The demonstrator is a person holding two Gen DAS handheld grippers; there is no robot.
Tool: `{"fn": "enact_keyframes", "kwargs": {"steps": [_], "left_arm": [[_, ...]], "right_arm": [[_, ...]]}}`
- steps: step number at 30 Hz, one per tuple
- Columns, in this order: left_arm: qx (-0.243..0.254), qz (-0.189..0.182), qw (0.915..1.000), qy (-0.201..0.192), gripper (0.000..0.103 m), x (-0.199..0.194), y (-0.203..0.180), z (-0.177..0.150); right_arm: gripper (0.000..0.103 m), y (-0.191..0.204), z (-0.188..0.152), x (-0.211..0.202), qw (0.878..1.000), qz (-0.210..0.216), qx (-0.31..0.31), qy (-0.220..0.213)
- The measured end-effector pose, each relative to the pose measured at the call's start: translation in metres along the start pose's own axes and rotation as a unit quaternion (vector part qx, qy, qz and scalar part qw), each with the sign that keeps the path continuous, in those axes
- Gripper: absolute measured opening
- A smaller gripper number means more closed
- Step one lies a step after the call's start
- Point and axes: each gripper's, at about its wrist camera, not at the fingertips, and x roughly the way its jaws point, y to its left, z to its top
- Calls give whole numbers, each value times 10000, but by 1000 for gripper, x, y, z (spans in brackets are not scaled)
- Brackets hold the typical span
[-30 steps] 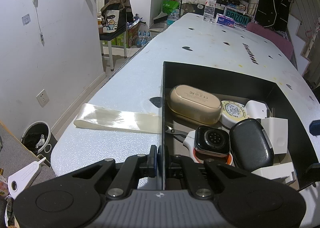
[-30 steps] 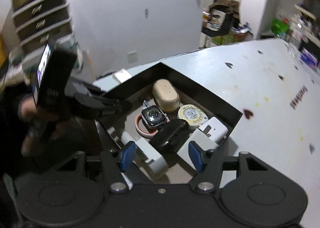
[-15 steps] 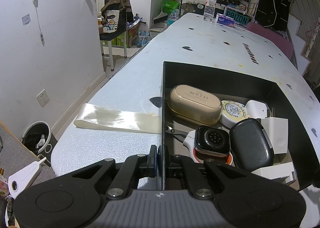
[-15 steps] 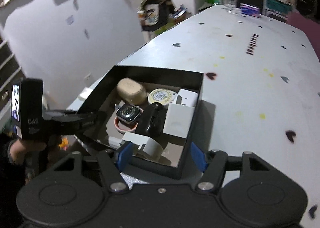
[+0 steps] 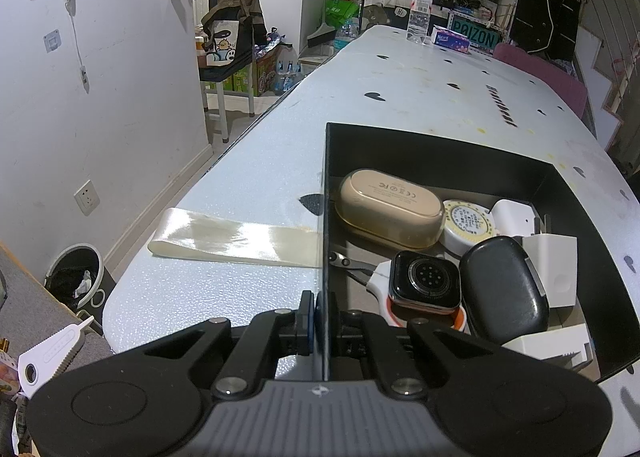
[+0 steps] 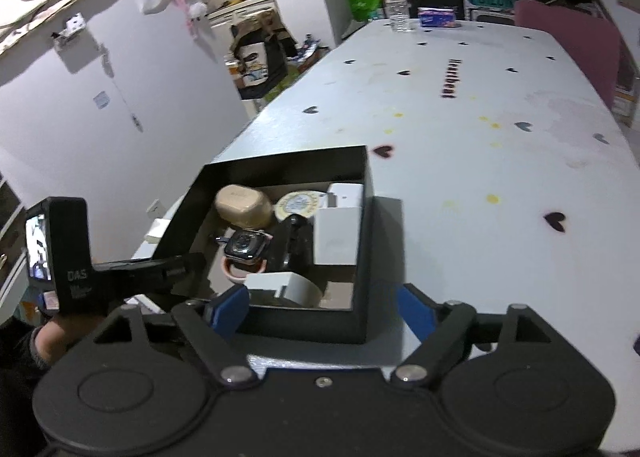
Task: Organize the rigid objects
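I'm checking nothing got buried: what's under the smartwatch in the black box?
The smartwatch lies on an orange-pink ring and a white part. Small pliers poke out beside it; anything beneath is hidden.

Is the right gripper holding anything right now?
No, the right gripper is open and empty, its blue pads spread wide before the black box.

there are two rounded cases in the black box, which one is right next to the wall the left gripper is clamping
The beige case. It lies against the box wall pinched by the left gripper; the black case sits beyond the smartwatch.
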Motion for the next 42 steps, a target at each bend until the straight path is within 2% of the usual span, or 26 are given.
{"fn": "enact_keyframes", "kwargs": {"steps": [17, 24, 28, 31, 33, 34, 36, 39, 42], "left_arm": [[-49, -28, 10000, 30, 6, 0, 4, 0], [58, 70, 9993, -377, 9, -30, 2, 3], [-31, -123, 9988, -480, 13, -56, 3, 4], [-17, -130, 9982, -578, 23, -77, 4, 2], [-54, -132, 9978, -643, 40, -91, 6, -1], [-71, -141, 9976, -671, 44, -96, 7, -2], [-53, -148, 9972, -733, 64, -109, 7, -6], [71, -242, 9962, -832, 82, -124, 5, -11], [216, -366, 9950, -904, 91, -138, 2, -16]], "right_arm": [[87, -1, -8, -3, 9999, -126, 31, -34], [87, -1, -9, -9, 9998, -171, 24, -96], [87, 2, -10, -15, 9997, -179, 39, -169], [87, 3, -11, -19, 9994, -263, 14, -235], [87, 4, -12, -21, 9992, -314, 10, -261], [87, 3, -13, -22, 9991, -332, 16, -265], [87, 3, -15, -23, 9988, -385, 33, -292], [87, 3, -17, -27, 9984, -452, 48, -350], [87, 3, -20, -32, 9978, -518, 56, -415]]}}
